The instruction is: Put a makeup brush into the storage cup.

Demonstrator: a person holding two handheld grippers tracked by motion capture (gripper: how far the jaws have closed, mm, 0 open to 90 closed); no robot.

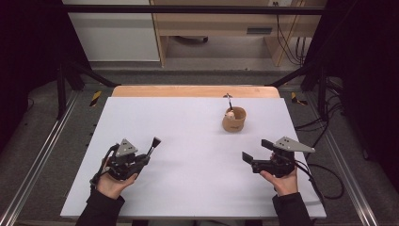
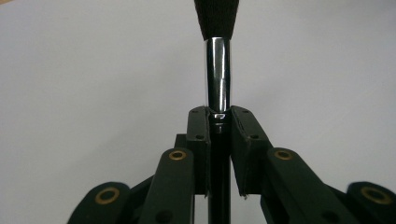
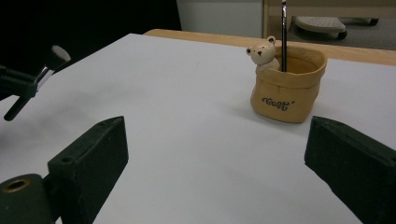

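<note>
Gripping a makeup brush [image 2: 217,70], the left claw [image 2: 218,116] is clamped; the right claw [image 3: 215,154] gapes empty.

Brush [image 1: 154,143] near left, holder [image 1: 234,119] far right on table [image 1: 188,141]

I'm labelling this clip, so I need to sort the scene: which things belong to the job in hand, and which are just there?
Part of the job:
- makeup brush, clamped in the left gripper
- tan bear holder, already holding a thin tool
- right gripper, open, holding nothing

Just there:
- white table
- wooden desk behind
- cables on the floor
</note>
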